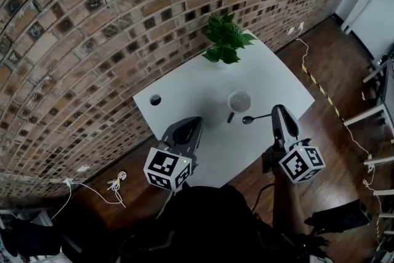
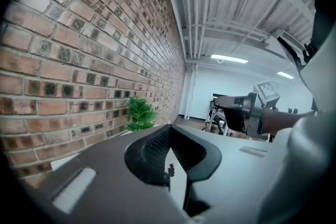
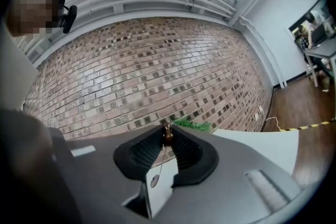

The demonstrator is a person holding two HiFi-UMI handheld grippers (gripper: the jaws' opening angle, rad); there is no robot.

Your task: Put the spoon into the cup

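Observation:
A pale cup (image 1: pixel 239 101) with a dark handle stands on the white table (image 1: pixel 203 86), right of centre. My right gripper (image 1: pixel 275 112) is just right of the cup, shut on the tip of a thin dark spoon (image 1: pixel 255 117). The spoon's bowl points left toward the cup's near side, above the tabletop. In the right gripper view the spoon (image 3: pixel 160 161) is pinched at its handle end between the pads of the right gripper (image 3: pixel 168 135). My left gripper (image 1: pixel 197 123) hovers over the table's near left part, shut and empty; its pads meet in the left gripper view (image 2: pixel 170 126).
A green potted plant (image 1: pixel 225 39) stands at the table's far edge against the brick wall. A round dark hole (image 1: pixel 155 99) sits near the table's left corner. Cables (image 1: pixel 116 182) lie on the wooden floor. Desks and chairs stand at the right.

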